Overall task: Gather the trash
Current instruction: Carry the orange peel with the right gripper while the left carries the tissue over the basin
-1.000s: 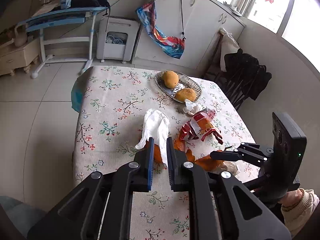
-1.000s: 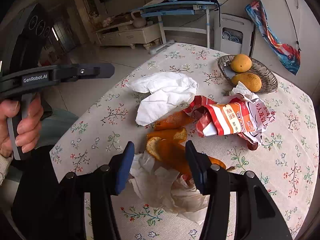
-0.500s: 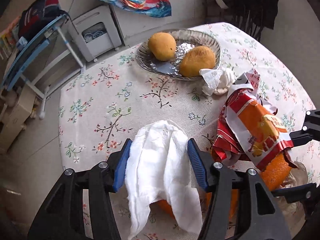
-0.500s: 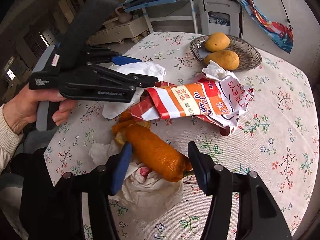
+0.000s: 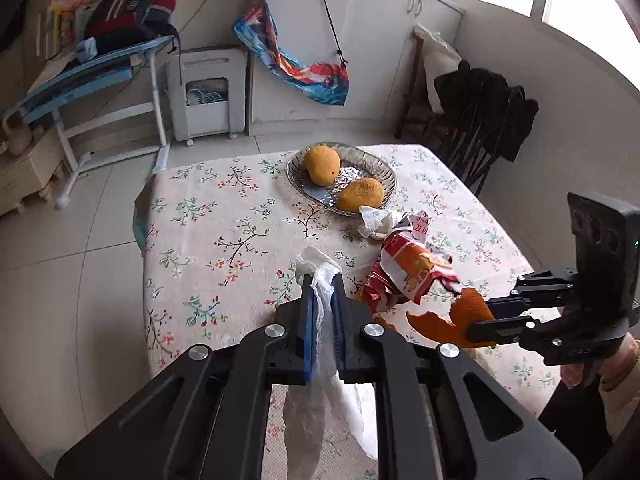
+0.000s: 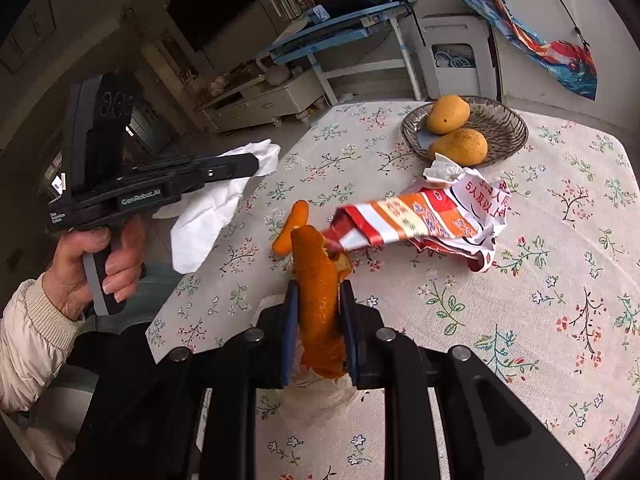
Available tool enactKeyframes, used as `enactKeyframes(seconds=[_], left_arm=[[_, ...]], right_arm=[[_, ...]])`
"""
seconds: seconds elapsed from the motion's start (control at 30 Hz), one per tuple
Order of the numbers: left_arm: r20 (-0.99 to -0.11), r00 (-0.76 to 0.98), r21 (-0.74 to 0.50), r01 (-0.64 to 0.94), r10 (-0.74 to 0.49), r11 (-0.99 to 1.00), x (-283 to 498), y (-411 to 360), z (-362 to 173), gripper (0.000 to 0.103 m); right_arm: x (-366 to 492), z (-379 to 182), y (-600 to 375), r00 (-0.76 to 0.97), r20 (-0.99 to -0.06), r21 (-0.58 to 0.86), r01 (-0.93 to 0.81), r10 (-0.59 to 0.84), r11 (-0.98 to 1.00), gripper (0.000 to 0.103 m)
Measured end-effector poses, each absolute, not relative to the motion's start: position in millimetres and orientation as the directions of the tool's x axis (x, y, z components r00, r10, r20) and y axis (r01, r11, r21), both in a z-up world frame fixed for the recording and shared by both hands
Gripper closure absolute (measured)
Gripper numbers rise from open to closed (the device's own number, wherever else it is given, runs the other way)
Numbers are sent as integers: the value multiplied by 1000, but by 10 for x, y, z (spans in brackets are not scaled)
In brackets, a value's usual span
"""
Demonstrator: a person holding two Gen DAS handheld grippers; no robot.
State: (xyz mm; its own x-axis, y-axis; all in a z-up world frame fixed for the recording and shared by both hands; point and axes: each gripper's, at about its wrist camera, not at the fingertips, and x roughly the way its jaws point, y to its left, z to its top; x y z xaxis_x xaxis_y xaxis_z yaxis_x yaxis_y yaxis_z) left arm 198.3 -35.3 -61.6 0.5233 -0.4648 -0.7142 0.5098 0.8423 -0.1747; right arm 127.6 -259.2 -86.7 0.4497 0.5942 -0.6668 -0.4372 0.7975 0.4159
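1. Two pieces are in hand: the left gripper is closing on a white tissue, lifted and hanging off the tabletop; the right gripper is closing on an orange peel.
2. Left on the tabletop, I judge: a red-orange wrapper, a small peel, and a crumpled tissue by the mango dish.
3. No bin shows.
4. The left gripper reads "GenRobot.AI"; the wrapper carries Chinese print, including "5人".

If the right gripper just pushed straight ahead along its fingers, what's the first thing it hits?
Likely the red-and-orange snack wrapper. The right gripper, closing on an orange peel, points right at the wrapper's near end; a smaller peel piece lies slightly left. Depth is uncertain.
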Motion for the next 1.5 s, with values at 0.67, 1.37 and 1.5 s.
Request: enactKeyframes(seconds=[0.67,1.37,1.5], left_arm=[[-543,674,-295,406,-501,865,186,267,-268,94],[-517,677,-269,452,-524,850,-772,370,-161,94],[-516,678,-267,454,-524,850,-872,413,-161,94]], right_arm=[[87,-643,-3170,693,-375,661,-265,615,702,81],[-795,-788,-2917,630,-291,772,-290,720,566,80],[-884,-813,-2817,608,-302,767,-302,734,566,79]])
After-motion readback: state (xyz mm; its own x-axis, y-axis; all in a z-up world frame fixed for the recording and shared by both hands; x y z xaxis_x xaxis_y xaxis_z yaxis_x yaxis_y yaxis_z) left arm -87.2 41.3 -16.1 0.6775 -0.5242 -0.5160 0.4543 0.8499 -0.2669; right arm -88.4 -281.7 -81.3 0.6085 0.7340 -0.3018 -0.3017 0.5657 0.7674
